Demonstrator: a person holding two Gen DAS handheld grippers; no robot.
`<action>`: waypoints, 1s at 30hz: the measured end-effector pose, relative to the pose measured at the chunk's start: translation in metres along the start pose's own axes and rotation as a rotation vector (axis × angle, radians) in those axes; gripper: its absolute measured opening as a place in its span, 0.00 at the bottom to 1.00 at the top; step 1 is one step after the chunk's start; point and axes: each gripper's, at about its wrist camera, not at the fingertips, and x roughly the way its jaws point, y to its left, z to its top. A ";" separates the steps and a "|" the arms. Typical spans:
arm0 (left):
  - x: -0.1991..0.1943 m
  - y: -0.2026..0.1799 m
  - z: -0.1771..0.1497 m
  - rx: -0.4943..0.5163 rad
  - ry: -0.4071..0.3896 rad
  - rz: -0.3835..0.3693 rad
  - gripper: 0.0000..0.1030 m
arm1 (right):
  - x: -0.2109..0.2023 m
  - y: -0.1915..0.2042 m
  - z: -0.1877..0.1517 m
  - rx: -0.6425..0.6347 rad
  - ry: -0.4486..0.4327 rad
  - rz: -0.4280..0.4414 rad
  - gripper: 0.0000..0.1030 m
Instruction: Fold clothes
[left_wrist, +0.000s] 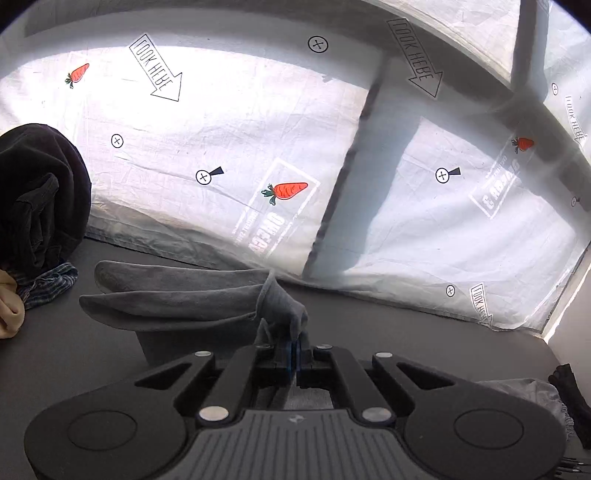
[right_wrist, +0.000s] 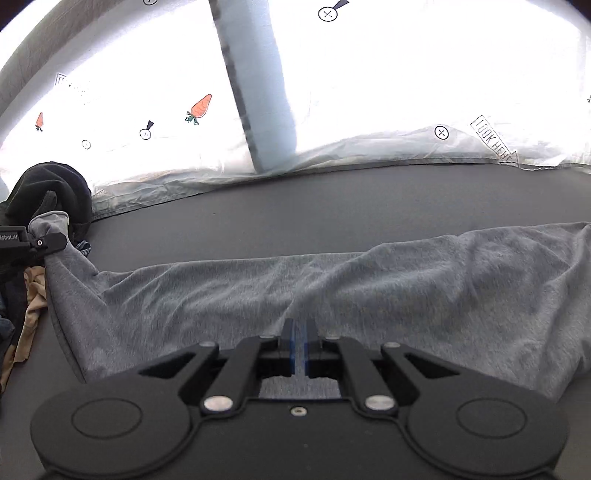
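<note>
A grey garment (right_wrist: 258, 295) is held at two points, apparently so that one edge can be lifted and carried over for a fold. The left claw (left_wrist: 293, 341) is clamped on a bunched corner of the cloth, and from that pinch the fabric is seen draping away to the left in soft layered folds above the dark bench (left_wrist: 92, 354). The right claw (right_wrist: 301, 338) is closed on a near edge of the same garment, which is spread across the bench from left to right, with the far part of the bench left bare. In the right wrist view the left claw (right_wrist: 44, 240) is visible at the far left, with a corner of grey cloth gathered at its tip. A heap of unfolded clothes (left_wrist: 40, 192), dark on top with checked and tan pieces beneath, is kept at the left edge, probably awaiting its turn. A white printed sheet (left_wrist: 221, 129) is hung behind the bench; on it, arrows lettered "LOOK HERE" (left_wrist: 155, 68) appear mirrored, beside carrots (left_wrist: 286, 191) and crossed circles. The remaining print cannot be read with confidence.
</note>
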 end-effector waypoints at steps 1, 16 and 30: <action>0.006 -0.036 -0.007 0.061 0.021 -0.069 0.01 | -0.008 -0.017 0.000 0.031 -0.010 -0.026 0.04; 0.027 -0.111 -0.126 0.275 0.411 -0.074 0.39 | -0.020 -0.143 -0.017 0.152 0.084 -0.157 0.11; 0.004 -0.039 -0.152 0.572 0.424 0.161 0.55 | 0.056 -0.072 -0.021 0.186 0.237 0.095 0.53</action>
